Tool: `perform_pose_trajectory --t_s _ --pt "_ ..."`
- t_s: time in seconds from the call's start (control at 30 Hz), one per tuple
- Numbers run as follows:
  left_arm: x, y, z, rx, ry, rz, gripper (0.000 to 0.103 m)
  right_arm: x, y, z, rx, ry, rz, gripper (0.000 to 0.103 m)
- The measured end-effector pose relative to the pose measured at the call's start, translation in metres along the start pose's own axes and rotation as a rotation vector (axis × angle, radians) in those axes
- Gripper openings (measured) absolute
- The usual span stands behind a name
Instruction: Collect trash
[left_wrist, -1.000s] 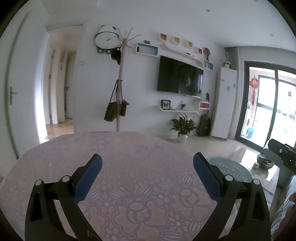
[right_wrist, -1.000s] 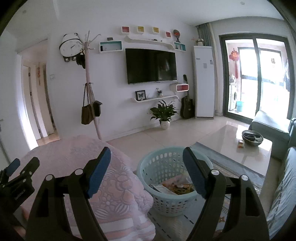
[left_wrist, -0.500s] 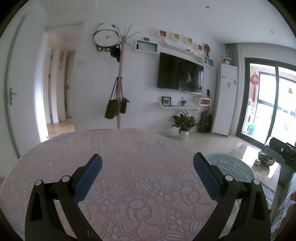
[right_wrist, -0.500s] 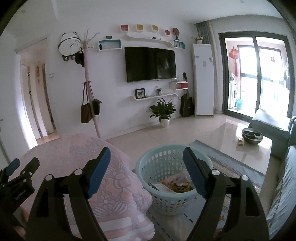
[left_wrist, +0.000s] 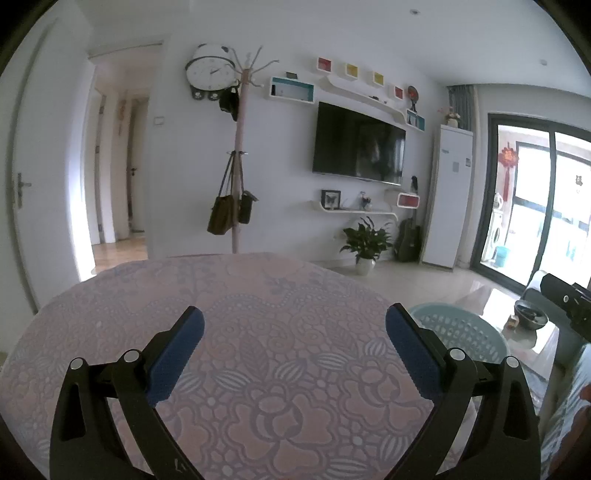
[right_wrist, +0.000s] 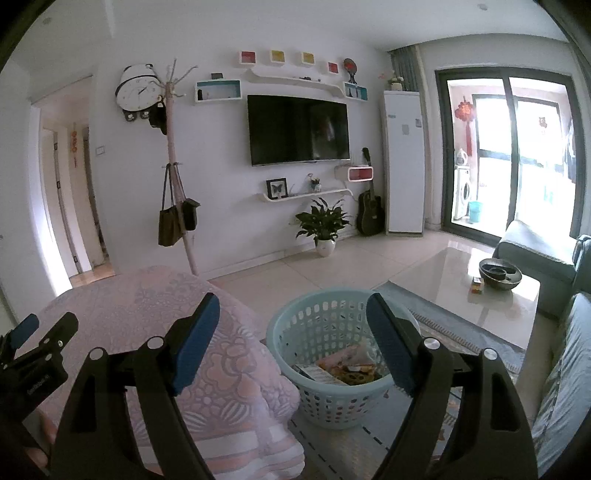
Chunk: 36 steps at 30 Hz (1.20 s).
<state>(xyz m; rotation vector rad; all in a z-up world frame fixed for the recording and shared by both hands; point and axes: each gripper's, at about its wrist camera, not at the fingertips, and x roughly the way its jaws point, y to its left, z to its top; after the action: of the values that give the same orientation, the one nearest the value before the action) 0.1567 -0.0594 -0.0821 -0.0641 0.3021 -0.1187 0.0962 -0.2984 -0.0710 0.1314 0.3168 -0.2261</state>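
Observation:
A light blue plastic basket (right_wrist: 325, 373) stands on the floor to the right of a round table with a pink flowered cloth (right_wrist: 221, 369). Wrappers and paper trash (right_wrist: 347, 367) lie inside the basket. My right gripper (right_wrist: 291, 345) is open and empty, held above the table's edge and the basket. My left gripper (left_wrist: 293, 350) is open and empty above the tablecloth (left_wrist: 258, 332). The basket's rim also shows at the right in the left wrist view (left_wrist: 461, 328). The left gripper shows at the left edge of the right wrist view (right_wrist: 33, 339).
A glass coffee table (right_wrist: 476, 291) with a dark bowl (right_wrist: 500, 273) stands to the right, and a grey sofa (right_wrist: 565, 354) runs along the right edge. A coat stand (right_wrist: 173, 177), a potted plant (right_wrist: 323, 225) and a TV (right_wrist: 297, 129) are at the far wall.
Both views have tilted up slightly, so the room sits a little lower in the frames. Both grippers stay open and empty.

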Motion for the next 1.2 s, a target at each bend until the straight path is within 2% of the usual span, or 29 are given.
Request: perform_pose_trajectory --t_s 1.2 --pt "0.0012 0.0039 -0.0037 0.0 0.024 -0.007 0.096 -0.0011 0.0062 -0.0008 -0.013 0.001 0.004 0.079"
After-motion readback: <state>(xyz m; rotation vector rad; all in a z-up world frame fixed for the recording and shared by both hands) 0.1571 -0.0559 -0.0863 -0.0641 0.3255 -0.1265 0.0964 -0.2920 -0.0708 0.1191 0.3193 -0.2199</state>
